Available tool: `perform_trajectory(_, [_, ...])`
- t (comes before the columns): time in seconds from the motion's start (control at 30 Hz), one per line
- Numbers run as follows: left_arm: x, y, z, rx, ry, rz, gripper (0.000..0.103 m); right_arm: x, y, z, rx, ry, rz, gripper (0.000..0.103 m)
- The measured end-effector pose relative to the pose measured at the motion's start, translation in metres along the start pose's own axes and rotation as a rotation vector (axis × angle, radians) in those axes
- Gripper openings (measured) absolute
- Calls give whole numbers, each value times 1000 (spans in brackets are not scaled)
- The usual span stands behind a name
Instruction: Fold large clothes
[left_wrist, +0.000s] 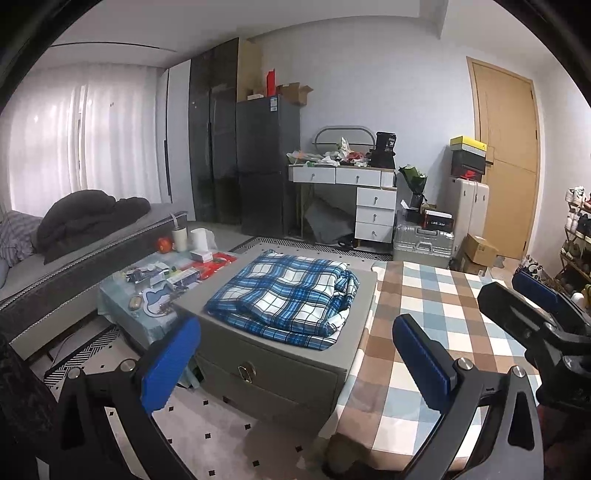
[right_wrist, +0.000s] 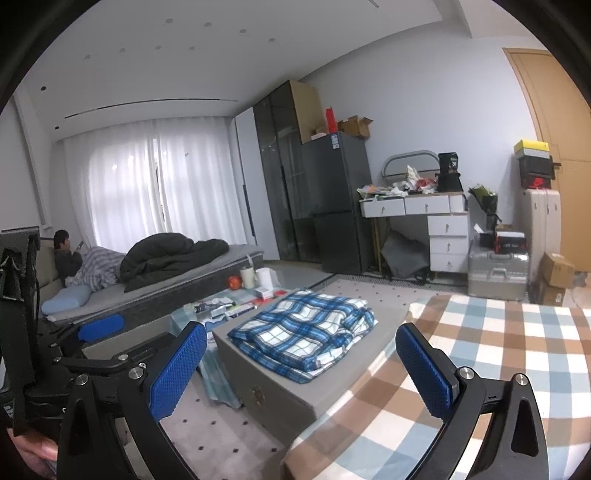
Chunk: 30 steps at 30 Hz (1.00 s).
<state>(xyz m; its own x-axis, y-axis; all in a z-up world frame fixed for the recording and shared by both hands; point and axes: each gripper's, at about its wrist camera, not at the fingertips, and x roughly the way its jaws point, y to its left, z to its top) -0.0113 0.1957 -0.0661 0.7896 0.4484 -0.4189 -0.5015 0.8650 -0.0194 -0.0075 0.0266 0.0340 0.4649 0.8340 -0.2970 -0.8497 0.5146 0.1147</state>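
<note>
Both grippers held with fingers spread wide and empty; folded plaid garment on the grey drawer chest.

The left gripper (left_wrist: 295, 363) and right gripper (right_wrist: 301, 363) are each seen with blue fingers (left_wrist: 168, 363) far apart, nothing between them. The blue plaid garment (left_wrist: 284, 291) is laid folded on top of the grey drawer chest (left_wrist: 266, 373), just beside the checked cloth (left_wrist: 443, 332) covering the bench. In the right wrist view alone, a person (right_wrist: 66, 254) is shown seated at the head of the bed (right_wrist: 166, 291), and the left gripper is seen from the side at the left edge. In the left wrist view alone, a shoe rack (left_wrist: 578, 236) is shown at the right edge, cut off by the lens border. Items on the low side table (left_wrist: 122, 295) are too small to be identified. The garment's far side is hidden by its own folds.
</note>
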Motion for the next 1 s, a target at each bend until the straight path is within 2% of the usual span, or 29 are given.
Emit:
perform_trajectory(0.33, [2,0,0,13,9,-7,102,2,0,-5,7,8,3,103])
perform_trajectory(0.5, [3,4,0,-4,16,-51,102,0,-2,-5,8,6,-6,103])
perform_trajectory(1.0, [8,4,0,18,27,-40,102,-2,-2,-5,10,7,-1,103])
